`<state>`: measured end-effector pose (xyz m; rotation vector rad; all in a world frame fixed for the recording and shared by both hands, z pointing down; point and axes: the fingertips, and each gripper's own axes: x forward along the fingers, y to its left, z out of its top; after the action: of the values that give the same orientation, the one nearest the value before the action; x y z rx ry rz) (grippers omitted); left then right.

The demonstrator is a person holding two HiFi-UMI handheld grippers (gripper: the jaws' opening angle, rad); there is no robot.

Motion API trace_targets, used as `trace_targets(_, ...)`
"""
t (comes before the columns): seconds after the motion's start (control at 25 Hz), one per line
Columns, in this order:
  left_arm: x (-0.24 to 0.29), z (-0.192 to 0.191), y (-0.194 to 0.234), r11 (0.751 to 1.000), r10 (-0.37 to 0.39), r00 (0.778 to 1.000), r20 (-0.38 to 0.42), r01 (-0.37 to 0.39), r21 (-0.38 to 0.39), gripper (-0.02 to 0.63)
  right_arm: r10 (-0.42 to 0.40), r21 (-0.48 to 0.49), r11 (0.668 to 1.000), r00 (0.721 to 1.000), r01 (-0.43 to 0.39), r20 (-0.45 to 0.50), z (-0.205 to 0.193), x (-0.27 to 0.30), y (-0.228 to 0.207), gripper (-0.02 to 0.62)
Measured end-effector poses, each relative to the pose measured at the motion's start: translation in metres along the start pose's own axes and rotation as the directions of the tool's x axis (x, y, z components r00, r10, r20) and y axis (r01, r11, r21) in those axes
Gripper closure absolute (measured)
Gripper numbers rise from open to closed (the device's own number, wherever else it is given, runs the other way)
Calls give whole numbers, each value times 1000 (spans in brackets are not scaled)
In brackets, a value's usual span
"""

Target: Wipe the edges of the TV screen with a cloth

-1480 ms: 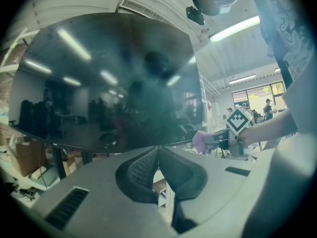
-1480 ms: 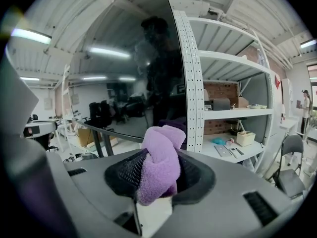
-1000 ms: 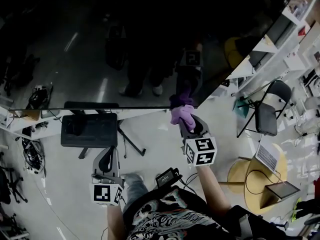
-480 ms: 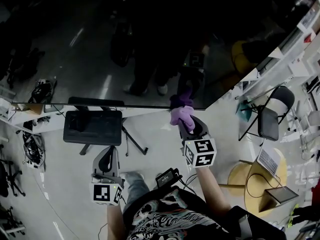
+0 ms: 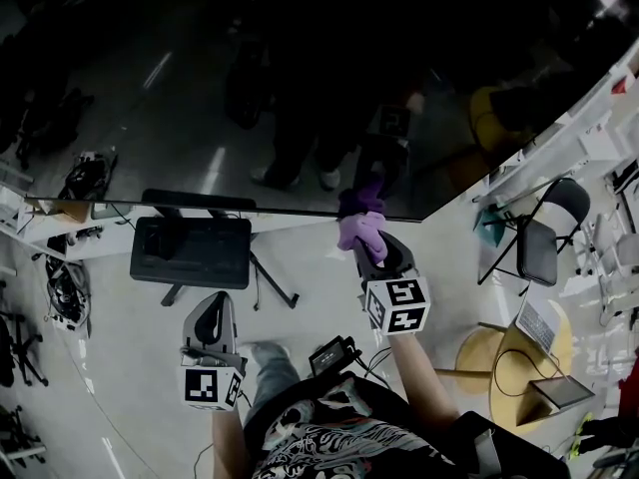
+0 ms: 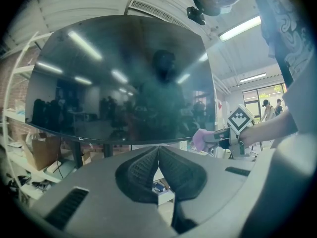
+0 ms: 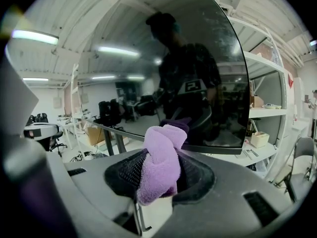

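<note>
Cloth (image 5: 361, 231), purple, is clamped in the right gripper (image 5: 372, 252) and touches the lower edge of the TV screen (image 5: 300, 88). The left gripper (image 5: 213, 305) hangs below the screen, jaws together.

Probably a workshop: white shelving (image 7: 268, 111), folding chair (image 5: 537, 249), loose cables (image 5: 64, 301), strip lights (image 7: 29, 35).

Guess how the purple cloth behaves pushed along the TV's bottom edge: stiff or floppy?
Probably floppy: the purple cloth bunches and folds over where the right gripper pinches it. Its fuzzy pile likely drags rather than slips on the TV screen.
</note>
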<state>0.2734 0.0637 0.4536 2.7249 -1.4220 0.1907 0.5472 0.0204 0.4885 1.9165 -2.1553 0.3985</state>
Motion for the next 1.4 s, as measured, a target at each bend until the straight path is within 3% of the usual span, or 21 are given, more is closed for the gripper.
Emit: trace_targets(1.4,-26,-17,88,997,69,998,-6,-69,-41,589,90,-36,995,996,-90,-15,8,53,92,434)
